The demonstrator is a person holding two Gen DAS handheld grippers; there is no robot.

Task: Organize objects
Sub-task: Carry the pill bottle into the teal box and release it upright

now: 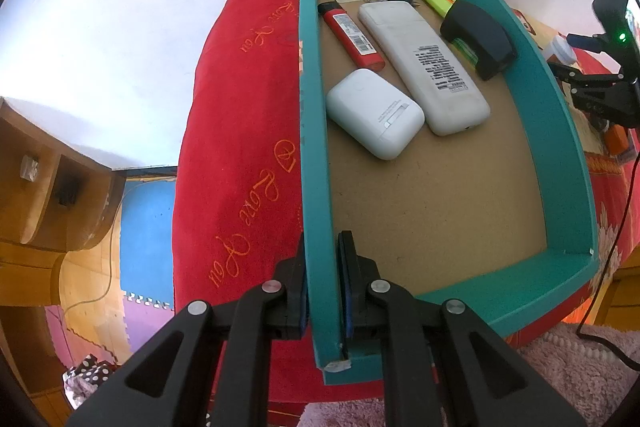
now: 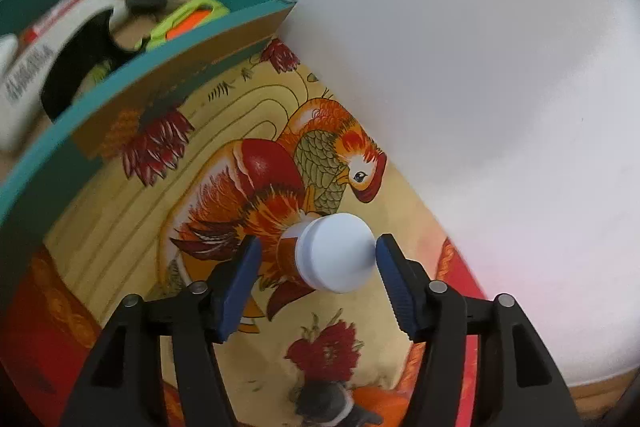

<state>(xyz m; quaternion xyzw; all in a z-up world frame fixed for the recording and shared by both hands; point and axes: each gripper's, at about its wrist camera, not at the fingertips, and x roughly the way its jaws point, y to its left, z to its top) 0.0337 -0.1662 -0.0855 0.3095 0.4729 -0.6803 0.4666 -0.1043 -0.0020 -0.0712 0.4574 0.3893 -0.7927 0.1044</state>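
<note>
Straddling the white-capped bottle (image 2: 336, 253), the right gripper (image 2: 318, 267) is held apart, one pad touching the cap. The teal box (image 1: 316, 155) beside it is steadied, its wall clamped by the left gripper (image 1: 323, 291). Closing is judged next, then carrying into the box.

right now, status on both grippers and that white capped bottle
Left gripper shut on teal box wall. Right gripper open around white-capped bottle, not clamped. Nothing in the way.
</note>
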